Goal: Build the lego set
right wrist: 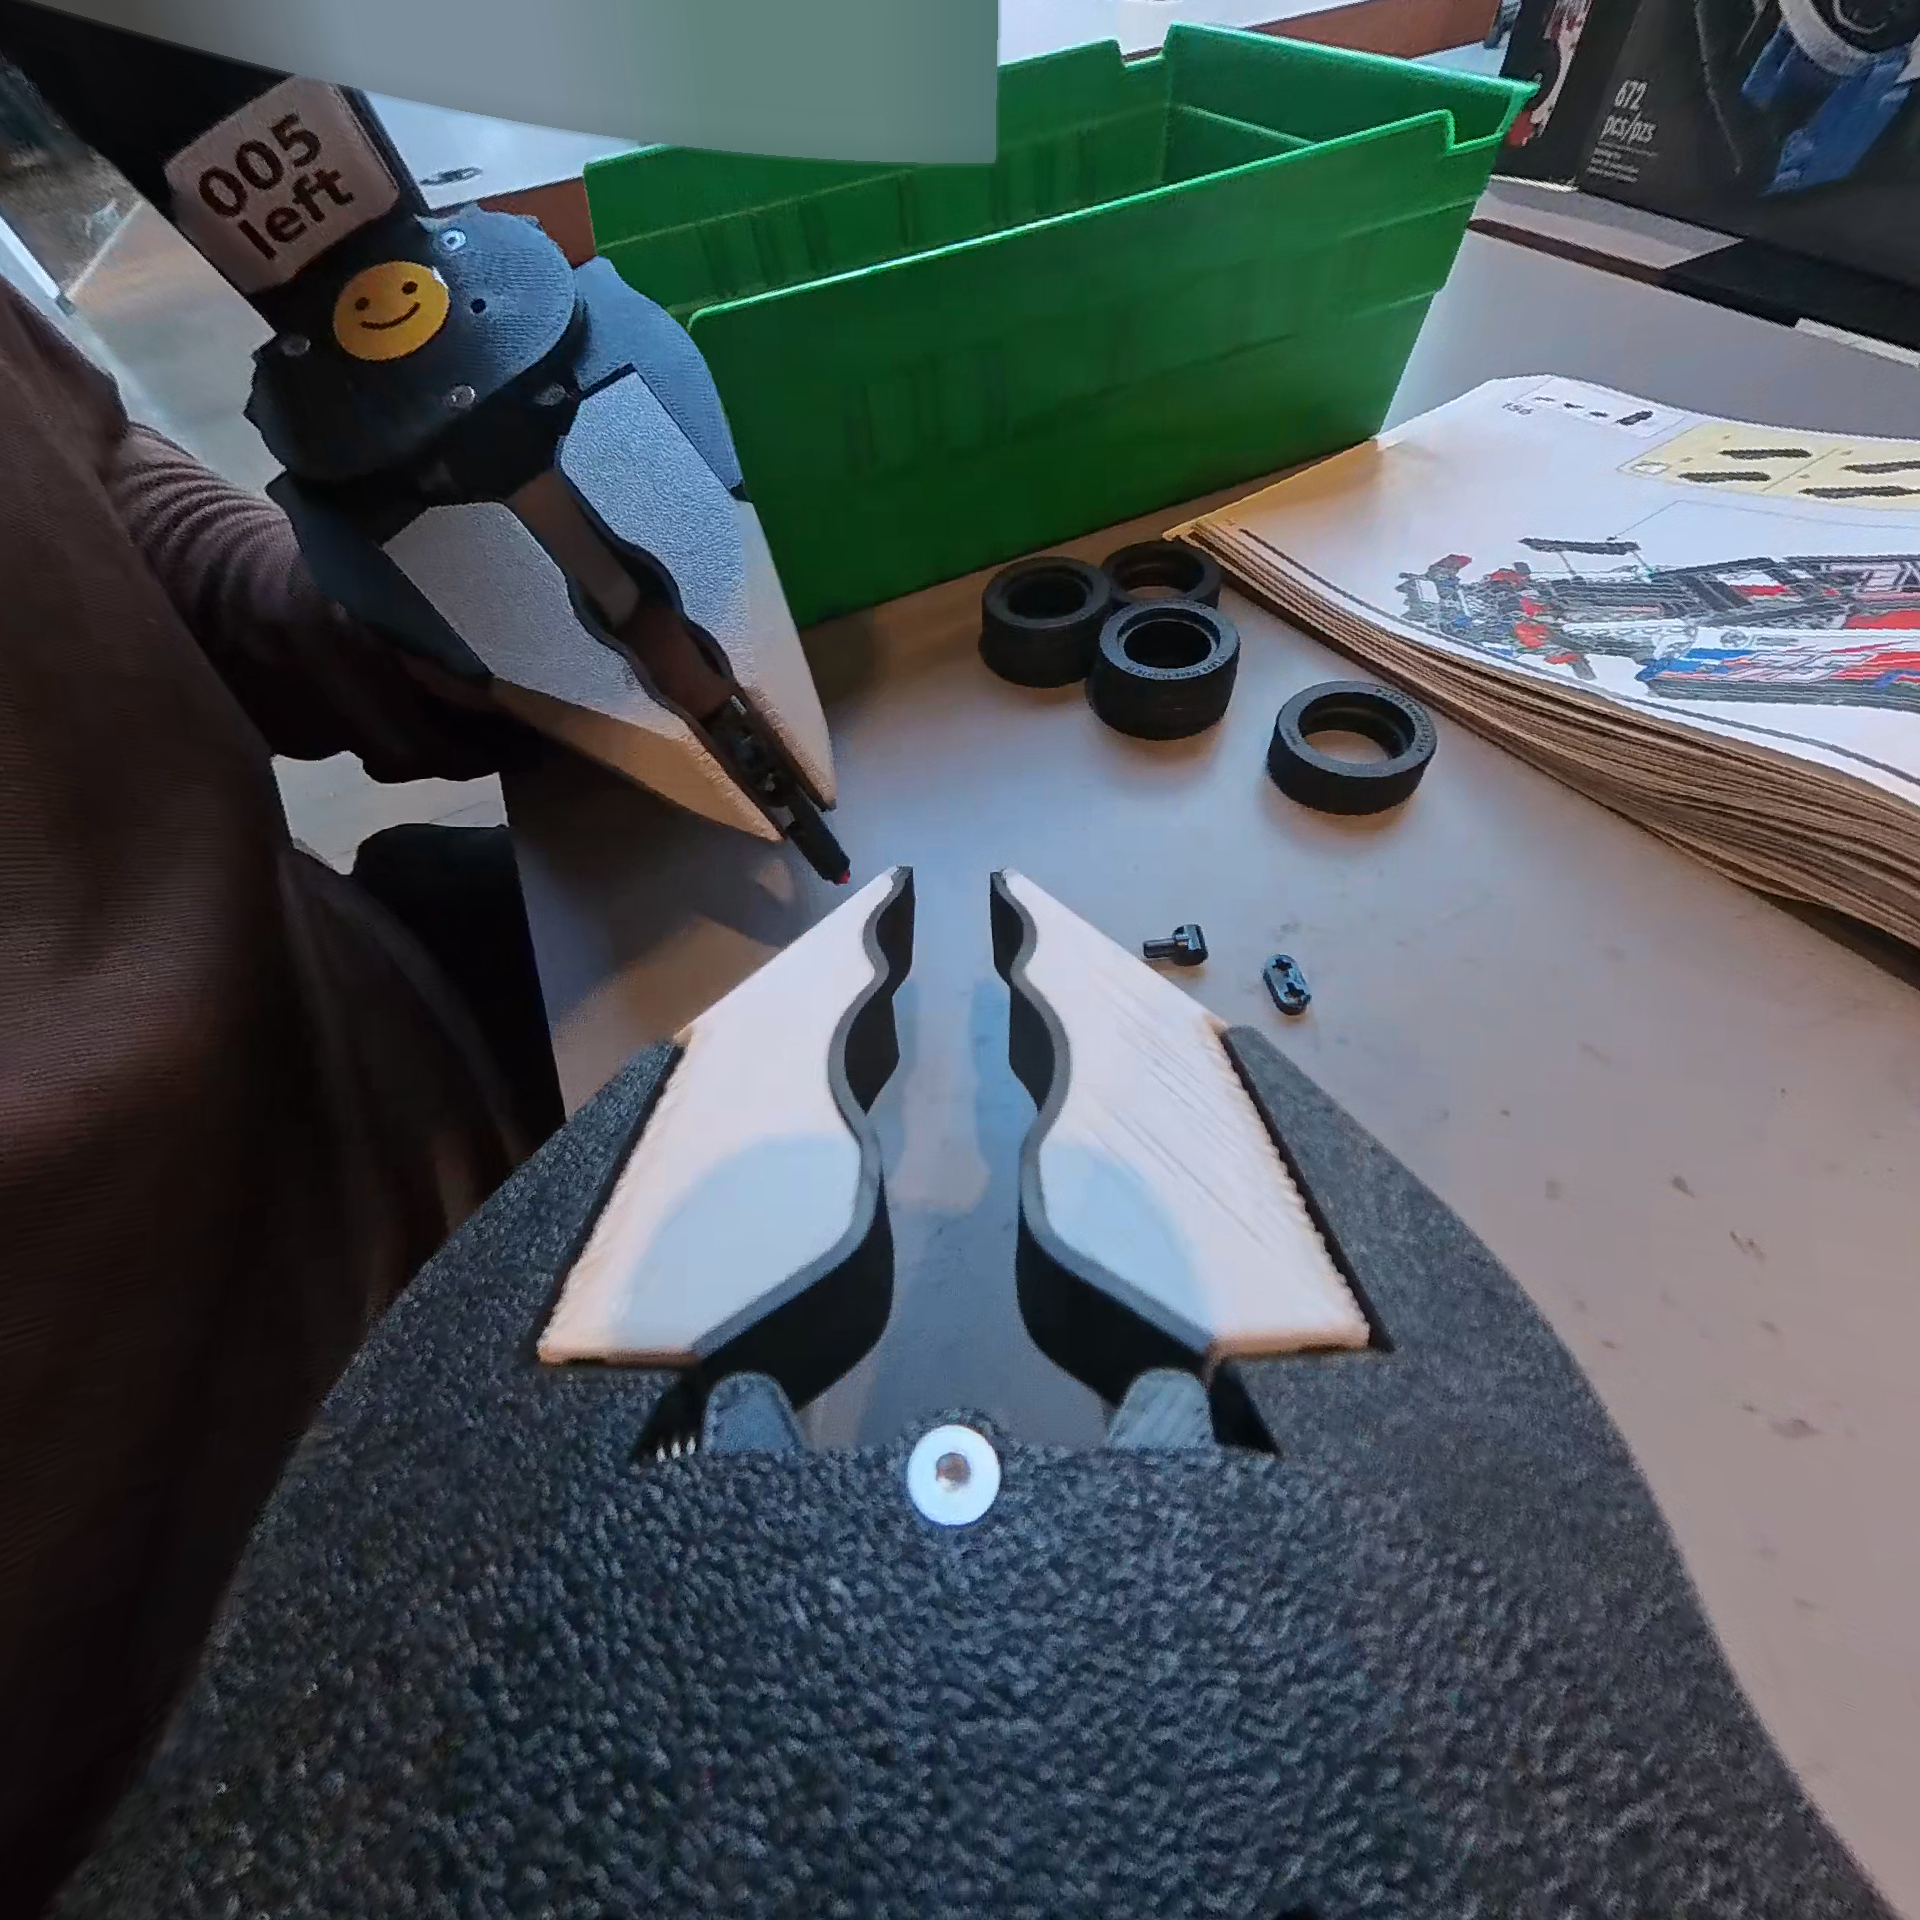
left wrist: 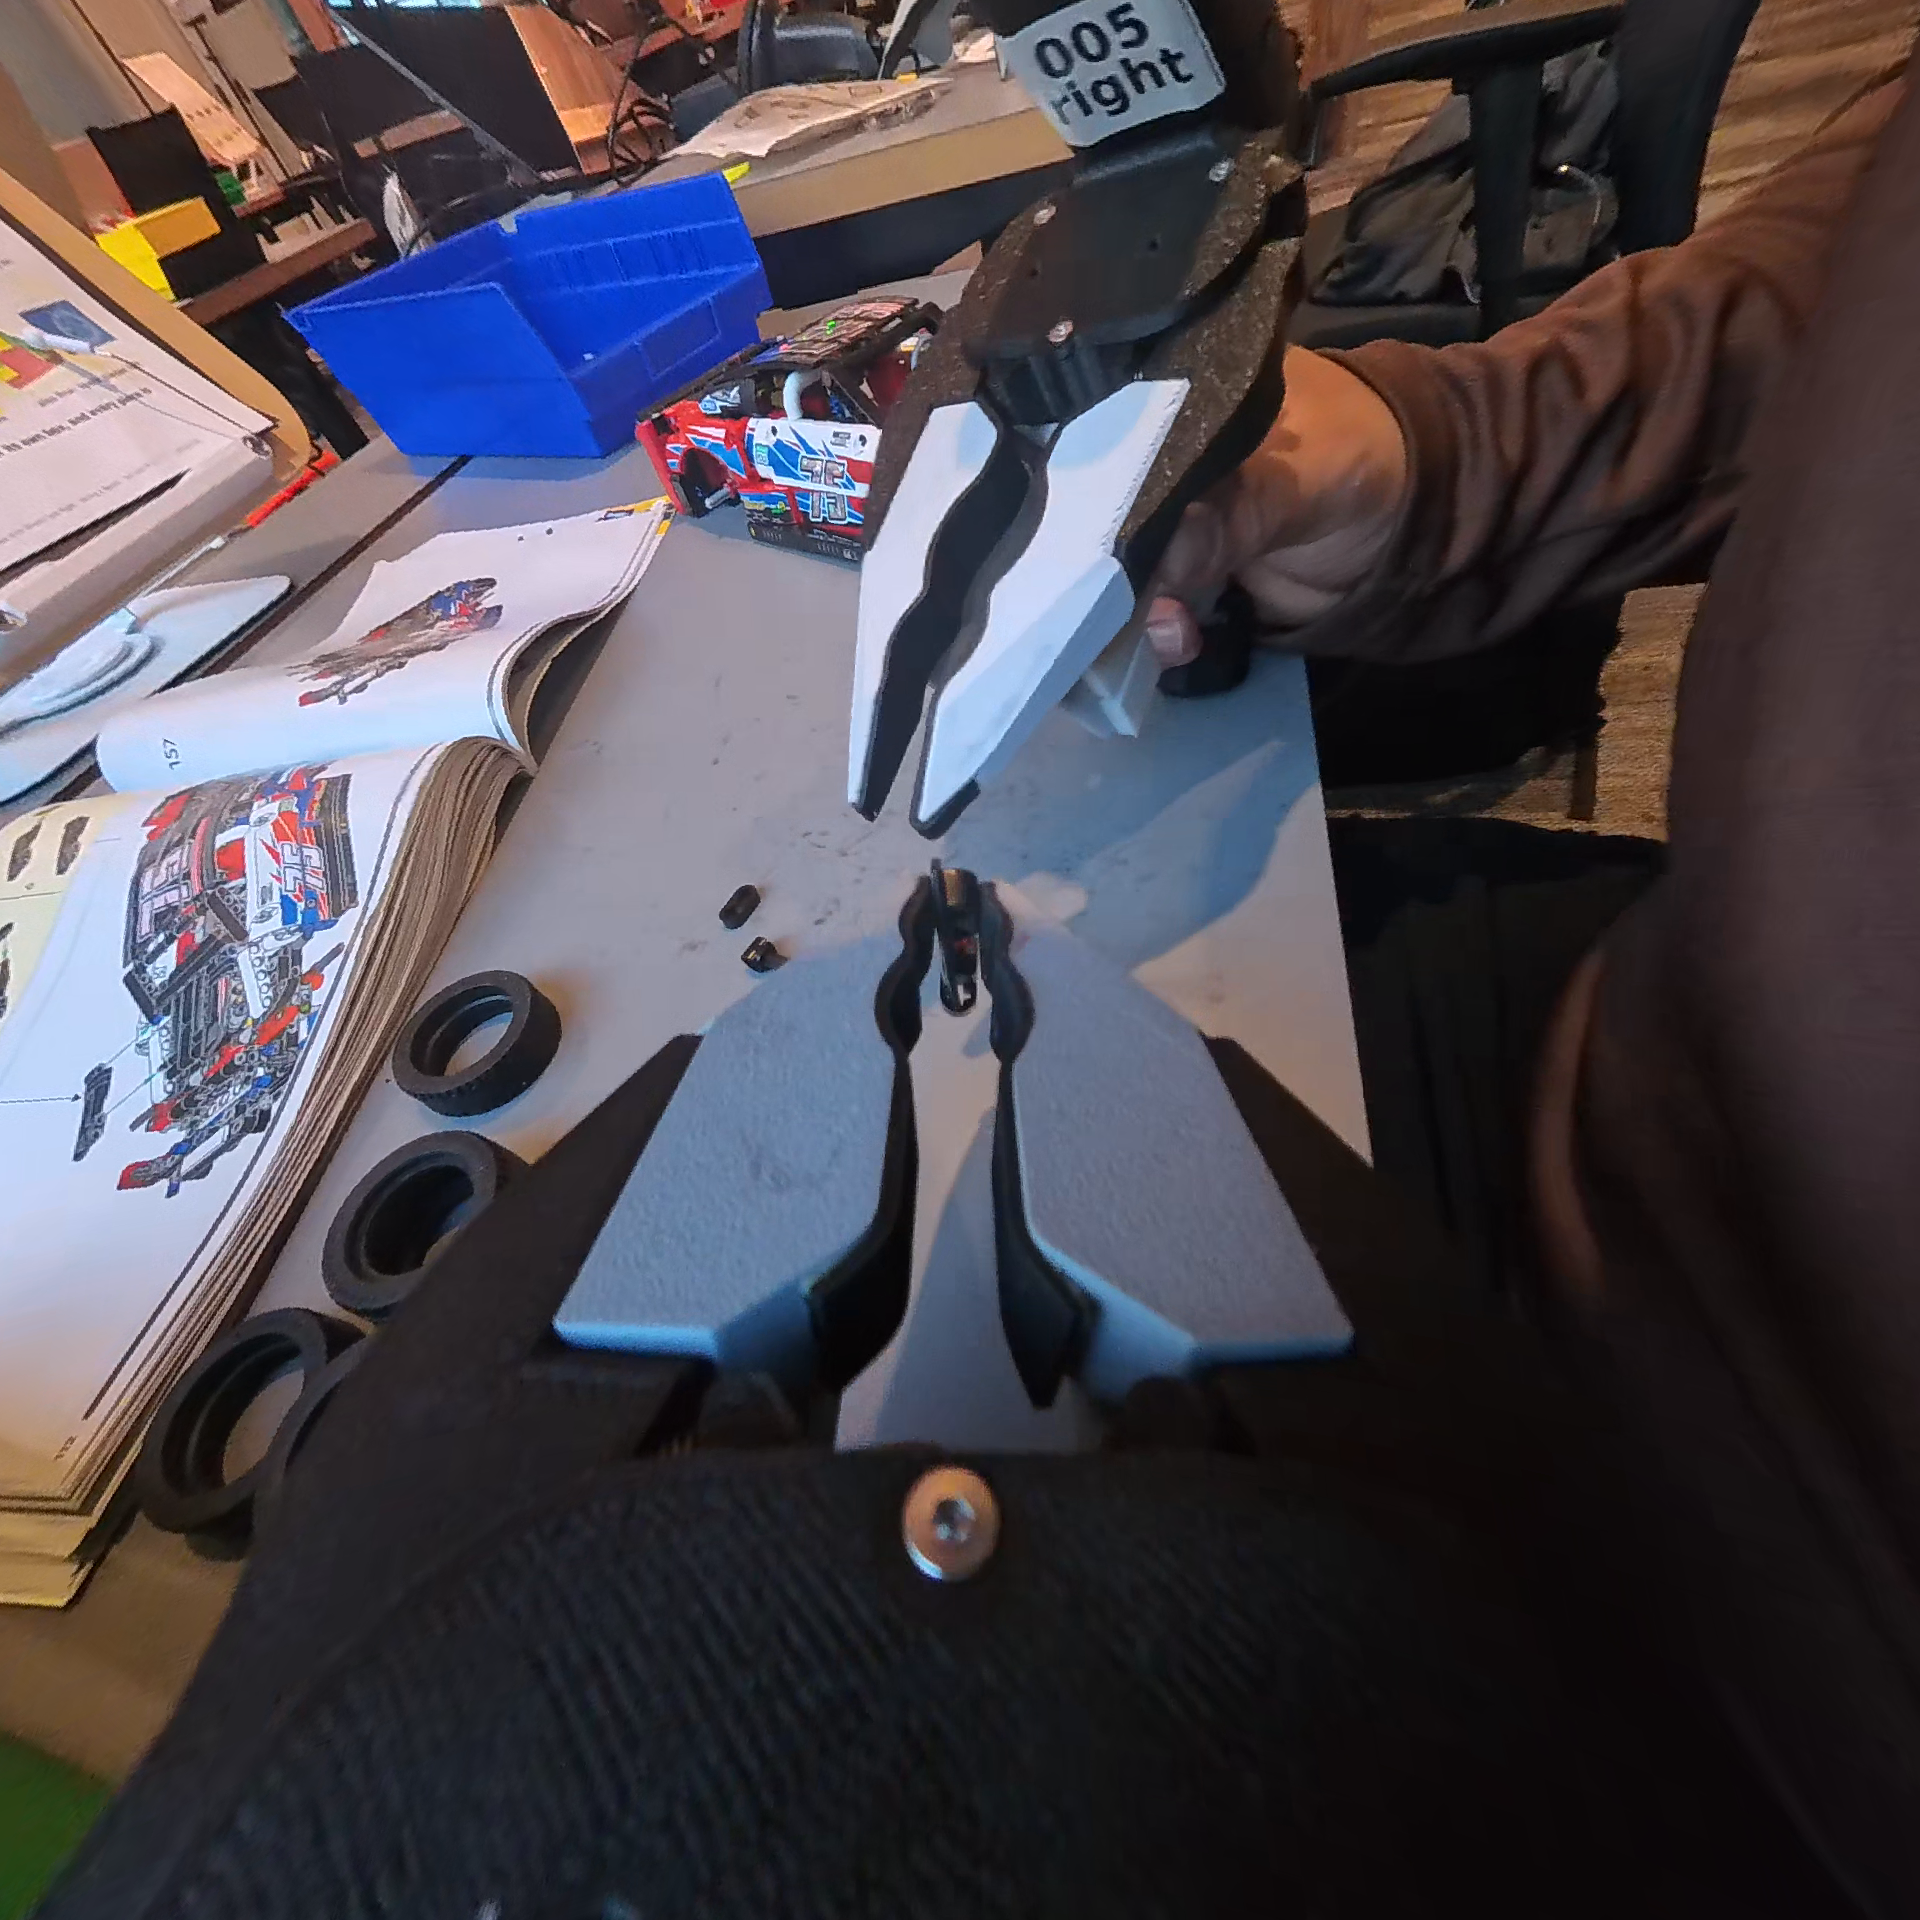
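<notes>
My left gripper (left wrist: 956,912) is shut on a small black lego piece (left wrist: 956,951) with a red end, held just above the grey table (left wrist: 717,727). It also shows in the right wrist view (right wrist: 802,816), with the piece (right wrist: 821,847) sticking out past its tips. My right gripper (right wrist: 951,883) is open and empty, its tips a short way from that piece. In the left wrist view the right gripper (left wrist: 902,816) hangs just above the held piece. Two small black pieces (left wrist: 739,904) (left wrist: 762,952) lie on the table, and both (right wrist: 1177,943) (right wrist: 1286,982) show in the right wrist view.
A red lego car (left wrist: 790,447) stands at the back. Several black tyres (right wrist: 1164,665) (left wrist: 476,1041) lie beside the open instruction book (left wrist: 260,935) (right wrist: 1662,644). A blue bin (left wrist: 540,312) and a green bin (right wrist: 1039,312) stand behind. The table edge (left wrist: 1340,935) is at the right. My left and right fingertips are right by each other.
</notes>
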Demonstrator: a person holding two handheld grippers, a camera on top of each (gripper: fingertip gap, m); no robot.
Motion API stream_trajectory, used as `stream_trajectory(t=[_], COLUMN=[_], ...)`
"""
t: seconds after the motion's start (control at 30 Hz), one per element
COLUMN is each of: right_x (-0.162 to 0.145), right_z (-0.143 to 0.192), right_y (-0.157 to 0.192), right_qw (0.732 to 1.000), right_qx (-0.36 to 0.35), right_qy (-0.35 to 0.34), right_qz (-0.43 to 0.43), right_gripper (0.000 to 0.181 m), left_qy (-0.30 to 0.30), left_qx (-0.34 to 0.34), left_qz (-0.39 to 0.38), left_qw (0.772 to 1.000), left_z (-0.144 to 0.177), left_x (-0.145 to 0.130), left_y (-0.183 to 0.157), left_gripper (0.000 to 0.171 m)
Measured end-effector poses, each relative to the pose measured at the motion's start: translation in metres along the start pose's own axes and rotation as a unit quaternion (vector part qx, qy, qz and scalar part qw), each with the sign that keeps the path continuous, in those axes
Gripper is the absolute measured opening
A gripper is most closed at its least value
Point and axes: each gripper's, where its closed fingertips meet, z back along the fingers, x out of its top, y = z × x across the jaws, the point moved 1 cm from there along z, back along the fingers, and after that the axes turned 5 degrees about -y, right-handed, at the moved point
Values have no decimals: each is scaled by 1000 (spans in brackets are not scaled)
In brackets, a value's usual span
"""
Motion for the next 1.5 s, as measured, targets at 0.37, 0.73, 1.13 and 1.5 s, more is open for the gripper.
stream_trajectory(t=[0.37, 0.73, 1.13, 1.5], right_x=[-5, -8, -25, -37], right_z=[-3, 0, 11, -19], right_y=[3, -13, -62, -78], right_qw=[1000, 998, 979, 970], right_qx=[-8, -64, -185, -131], right_qy=[19, 26, 85, 198], right_qz=[18, 0, -26, 45], right_gripper=[15, 14, 15, 22], left_qy=[-3, 89, 153, 192], left_qx=[5, 83, 88, 95], left_qz=[-11, -70, -135, -203], left_qw=[1000, 990, 975, 956], left_z=[1, -5, -13, -13], left_x=[1, -22, -39, -52], left_y=[-1, 12, 5, -1], left_gripper=[4, 4, 4, 8])
